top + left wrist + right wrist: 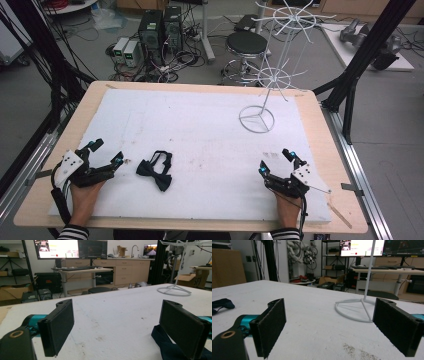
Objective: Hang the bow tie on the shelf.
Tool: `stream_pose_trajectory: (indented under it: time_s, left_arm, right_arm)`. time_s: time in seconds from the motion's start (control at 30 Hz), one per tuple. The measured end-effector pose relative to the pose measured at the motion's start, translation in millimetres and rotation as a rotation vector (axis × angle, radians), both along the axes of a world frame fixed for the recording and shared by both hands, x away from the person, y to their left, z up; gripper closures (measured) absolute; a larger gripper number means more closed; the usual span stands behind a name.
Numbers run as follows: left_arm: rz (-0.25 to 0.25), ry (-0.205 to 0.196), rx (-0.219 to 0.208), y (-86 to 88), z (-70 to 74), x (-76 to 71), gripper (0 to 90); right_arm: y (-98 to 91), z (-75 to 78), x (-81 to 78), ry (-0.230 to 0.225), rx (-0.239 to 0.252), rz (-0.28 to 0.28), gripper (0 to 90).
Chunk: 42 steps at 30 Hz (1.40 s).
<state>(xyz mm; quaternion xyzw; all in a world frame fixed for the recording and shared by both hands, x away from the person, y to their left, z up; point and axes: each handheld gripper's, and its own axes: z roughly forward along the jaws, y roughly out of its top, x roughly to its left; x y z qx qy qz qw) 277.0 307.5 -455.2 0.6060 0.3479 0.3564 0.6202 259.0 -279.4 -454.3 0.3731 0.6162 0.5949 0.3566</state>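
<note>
A black bow tie (pixel 156 170) lies flat on the white foam board (pixel 200 120), near the front and left of centre. My left gripper (pixel 108 151) rests on the board just to the left of it, open and holding nothing. In the left gripper view the bow tie (pixel 165 346) lies right beside the right-hand jaw of that gripper (pixel 118 315), partly behind it. My right gripper (pixel 276 161) sits open at the front right, well away from the tie. From the right gripper (pixel 330 315) the bow tie (pixel 222 303) shows far off to the left.
A white wire hanging stand (pixel 256 119) rises at the back right of the board, its ring base (pixel 355 308) ahead of the right gripper. A thin wooden stick (pixel 340 215) lies on the table's right front corner. Black frame posts (pixel 350 85) flank the table.
</note>
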Motion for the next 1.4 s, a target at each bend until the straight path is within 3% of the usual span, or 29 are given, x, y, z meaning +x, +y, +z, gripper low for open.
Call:
stream_pose_trajectory:
  time_s: [0.47,0.63,0.93,1.4]
  left_arm:
    - [0.013,-0.003,-0.001,-0.1,0.0,-0.5,12.9]
    - [0.013,0.023,-0.006,-0.2,1.0,1.6,12.9]
    - [0.033,0.059,0.034,3.8,7.3,2.1,12.9]
    - [-0.015,0.11,0.125,-6.3,36.9,9.1,12.9]
  right_arm:
    - [-0.3,-0.1,-0.2,0.007,0.008,-0.001,10.7]
    - [-0.2,-0.1,-0.2,0.004,0.009,-0.001,10.7]
    - [-0.2,-0.1,-0.3,0.003,0.009,-0.001,10.6]
    - [-0.4,-0.2,-0.4,0.003,0.009,-0.002,10.6]
